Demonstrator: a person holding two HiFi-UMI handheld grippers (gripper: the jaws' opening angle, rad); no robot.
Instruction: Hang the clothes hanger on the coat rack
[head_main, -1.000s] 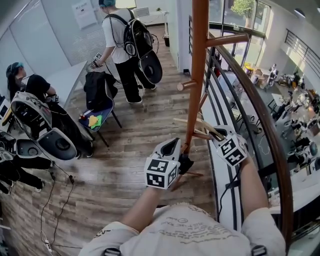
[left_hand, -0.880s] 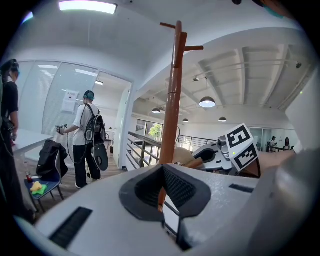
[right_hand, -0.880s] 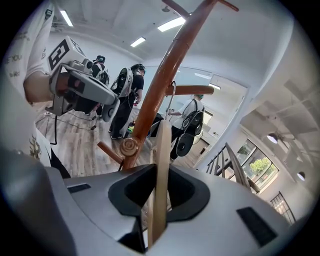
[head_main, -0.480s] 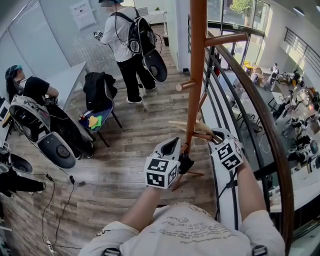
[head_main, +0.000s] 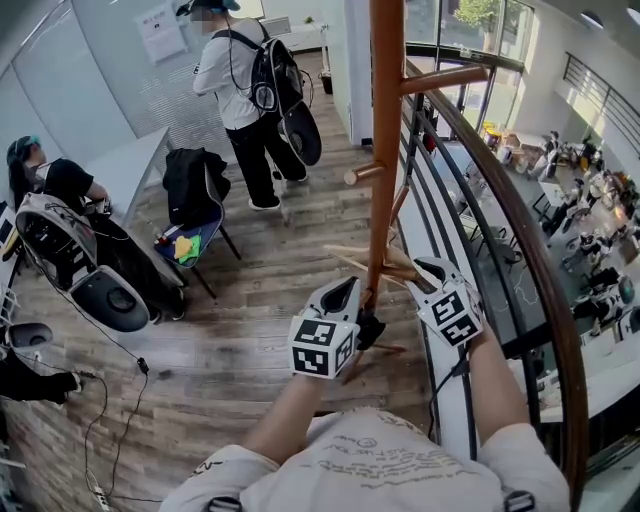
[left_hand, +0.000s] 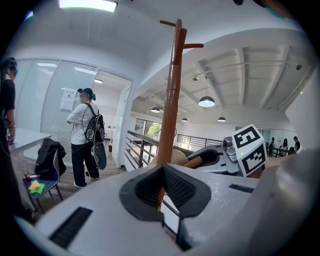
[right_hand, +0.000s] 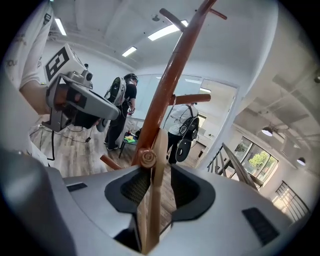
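Now released: right gripper (head_main: 418, 270) jaws, having just opened, flank the wooden clothes hanger (right_hand: 156, 200), standing edge-on between them, long axis crossing the coat rack (head_main: 383, 150) pole; left gripper (head_main: 366, 326), jaws closed, sits just beside.

The person wears a pale cream T-shirt (head_main: 370, 465) with faint grey lettering across the chest, short sleeves (head_main: 218, 468), and a black buckle (head_main: 515, 500) at each shoulder. The left gripper (head_main: 345, 292) and right gripper (head_main: 422, 268) are smooth light-grey shells, each with black textured pads lining a V-shaped notch and dark slots on its flanks. Each carries a white cube (head_main: 322, 346) printed with black square markers. A small green light (left_hand: 242, 153) glows on the right one's cube.
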